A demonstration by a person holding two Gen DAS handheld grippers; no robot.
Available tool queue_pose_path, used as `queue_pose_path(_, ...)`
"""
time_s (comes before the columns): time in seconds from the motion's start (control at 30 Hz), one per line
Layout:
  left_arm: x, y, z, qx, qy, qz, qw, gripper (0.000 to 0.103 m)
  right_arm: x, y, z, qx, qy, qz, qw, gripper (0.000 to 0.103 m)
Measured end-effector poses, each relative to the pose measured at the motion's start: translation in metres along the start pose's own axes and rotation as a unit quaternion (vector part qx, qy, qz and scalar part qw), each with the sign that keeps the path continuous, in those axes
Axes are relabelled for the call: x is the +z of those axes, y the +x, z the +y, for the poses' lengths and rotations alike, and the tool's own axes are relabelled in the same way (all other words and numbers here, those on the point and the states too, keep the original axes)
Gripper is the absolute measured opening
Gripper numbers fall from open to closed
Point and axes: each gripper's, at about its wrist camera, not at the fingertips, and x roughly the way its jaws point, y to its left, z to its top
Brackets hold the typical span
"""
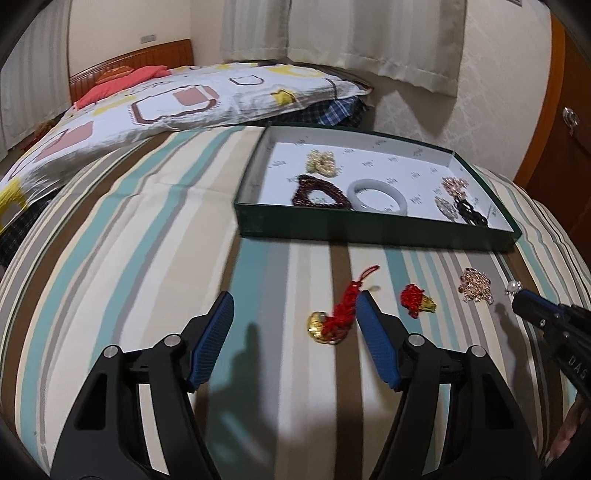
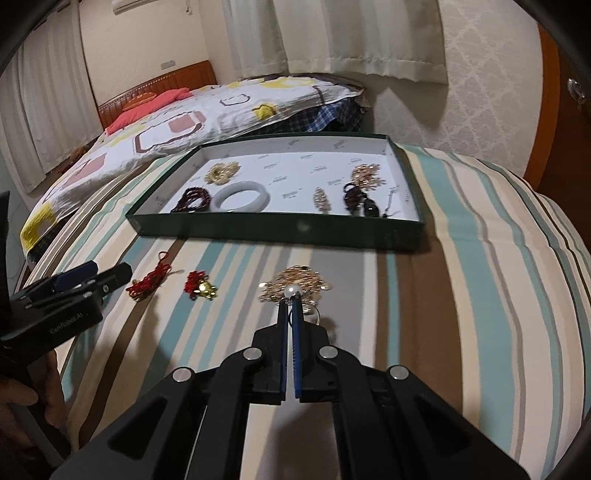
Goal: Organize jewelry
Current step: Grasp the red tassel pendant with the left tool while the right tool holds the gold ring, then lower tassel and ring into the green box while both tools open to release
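A green box [image 1: 369,225] [image 2: 258,227] with a white inside lies on the striped bedspread and holds several jewelry pieces, among them a pale jade bangle [image 1: 376,195] [image 2: 242,201] and a dark red bead bracelet [image 1: 317,192] [image 2: 190,199]. My right gripper [image 2: 291,299] [image 1: 522,295] is shut on a pearl ring [image 2: 291,291] [image 1: 512,286], just above a rose-gold brooch [image 2: 295,282] [image 1: 475,290]. My left gripper [image 1: 295,306] [image 2: 96,273] is open, its right finger beside a red knot charm with a gold coin [image 1: 332,317] [image 2: 147,282]. A smaller red and gold charm [image 1: 417,301] [image 2: 199,286] lies between.
A patterned quilt [image 1: 147,107] [image 2: 166,125] lies behind the box to the left. A wooden headboard [image 1: 133,62] and curtains [image 1: 332,33] stand at the back. A wooden cabinet [image 1: 561,122] is at the right.
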Motion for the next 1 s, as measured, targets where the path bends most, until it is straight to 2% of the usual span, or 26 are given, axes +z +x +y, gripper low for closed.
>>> queue_pose_path(0.07, 0.001, 0.004, -0.004, -0.004, 0.007, 0.007, 0.9999, 0.058, 0.000, 0.000, -0.003, -0.001, 0.004, -0.001, 1.000, 0.003)
queue_pose_path(0.23, 0.001, 0.017, -0.013, -0.017, 0.021, 0.028, 0.9992, 0.046, -0.001, 0.003, -0.009, 0.001, 0.011, -0.001, 1.000, 0.003)
queue_pose_path(0.4, 0.003, 0.026, -0.015, -0.023, 0.025, 0.040, 0.9986, 0.042, -0.002, 0.005, -0.012, 0.005, 0.016, 0.002, 1.000, 0.003)
queue_pose_path(0.5, 0.005, 0.028, -0.018, -0.029, 0.036, 0.040, 0.9981, 0.029, -0.003, 0.006, -0.012, 0.007, 0.016, 0.003, 1.000, 0.003)
queue_pose_path(0.53, 0.005, 0.028, -0.019, -0.032, 0.041, 0.040, 0.9978, 0.020, -0.003, 0.006, -0.012, 0.008, 0.016, 0.003, 1.000, 0.002)
queue_pose_path(0.63, 0.006, 0.029, -0.021, -0.039, 0.046, 0.041, 0.9973, 0.012, -0.003, 0.006, -0.012, 0.008, 0.017, 0.003, 1.000, 0.002)
queue_pose_path(1.0, 0.010, 0.015, -0.019, -0.039, 0.039, 0.017, 0.9983, 0.010, -0.001, 0.002, -0.009, 0.011, 0.017, -0.009, 1.000, 0.003)
